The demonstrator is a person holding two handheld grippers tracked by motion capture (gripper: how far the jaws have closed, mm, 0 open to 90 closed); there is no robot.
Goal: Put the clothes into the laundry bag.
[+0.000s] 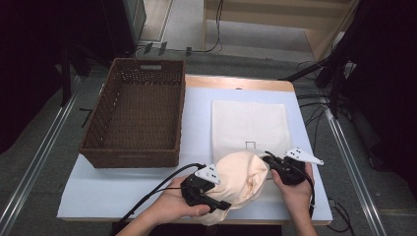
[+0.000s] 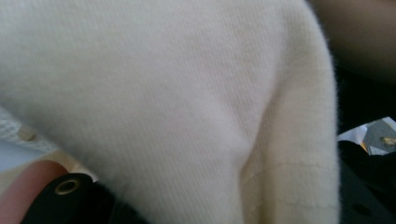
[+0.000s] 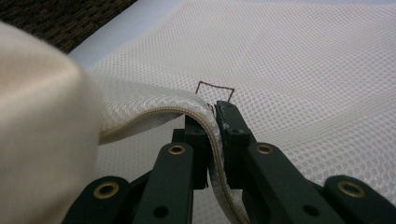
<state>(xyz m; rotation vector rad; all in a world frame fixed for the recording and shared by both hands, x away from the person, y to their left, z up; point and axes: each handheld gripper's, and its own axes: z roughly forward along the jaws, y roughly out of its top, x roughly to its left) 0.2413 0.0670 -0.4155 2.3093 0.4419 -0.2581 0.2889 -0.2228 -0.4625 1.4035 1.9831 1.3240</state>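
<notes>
A cream knit garment (image 1: 241, 179) is bunched into a ball at the table's front edge, and its fabric (image 2: 163, 93) fills the space right in front of my left gripper. My left gripper (image 1: 223, 199) grips the bundle from its lower left side. A white mesh bag (image 1: 251, 123) lies flat on the table behind it. My right gripper (image 3: 215, 116) is shut on the bag's raised zipper edge (image 3: 154, 114), just right of the garment (image 3: 42, 116). In the high view the right gripper (image 1: 268, 158) sits at the bag's near edge.
A brown wicker basket (image 1: 133, 160) stands at the left of the white table (image 1: 123, 191), with nothing inside it. Dark stands and cables (image 1: 314, 105) run along the floor to the right of the table.
</notes>
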